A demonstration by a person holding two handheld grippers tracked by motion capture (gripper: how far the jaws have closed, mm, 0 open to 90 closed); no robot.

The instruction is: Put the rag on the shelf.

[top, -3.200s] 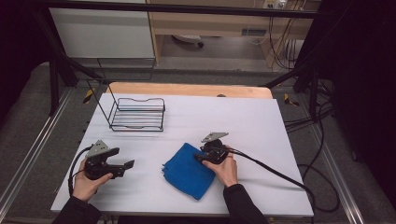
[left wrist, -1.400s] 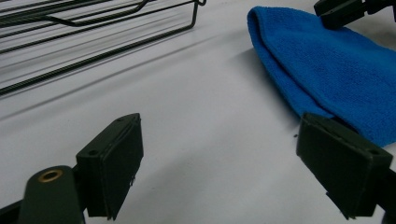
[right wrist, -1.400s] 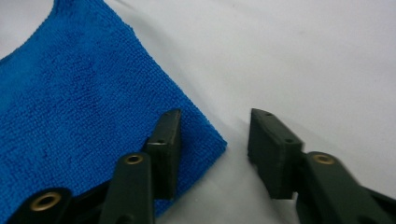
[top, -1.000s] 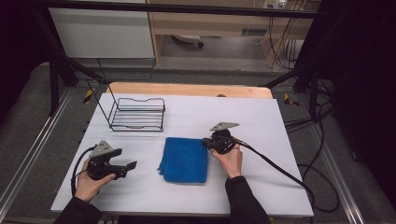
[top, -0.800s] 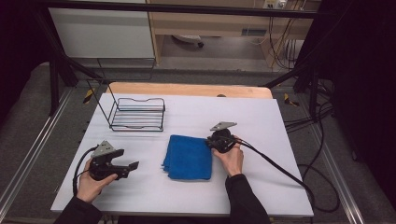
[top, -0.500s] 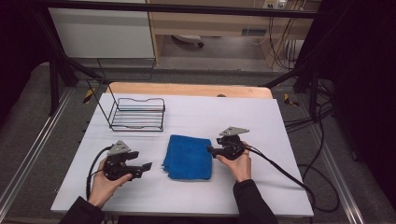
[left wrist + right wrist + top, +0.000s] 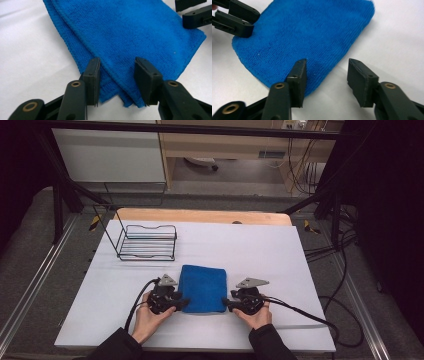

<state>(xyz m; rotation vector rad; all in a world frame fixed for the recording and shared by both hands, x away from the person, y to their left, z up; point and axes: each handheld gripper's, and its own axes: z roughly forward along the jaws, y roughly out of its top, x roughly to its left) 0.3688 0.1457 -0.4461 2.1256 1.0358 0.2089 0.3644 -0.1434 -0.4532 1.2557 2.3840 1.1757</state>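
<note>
**Both grippers at the towel's near corners**

We see the folded blue towel (image 7: 203, 288) in front of the wire basket (image 7: 148, 242) (nothing in it). Our left gripper (image 7: 182, 304) and right gripper (image 7: 227, 303) have been closing, jaws apart, each astride a towel corner.

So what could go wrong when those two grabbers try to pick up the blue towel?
The left hand-held gripper straddles a corner of the folded blue towel, whose layers fan apart there, so it might pinch only some layers and the fold could fall open. The right hand-held gripper has one jaw over the towel's edge and one over bare table, so it might catch just the rim and slip off.
</note>
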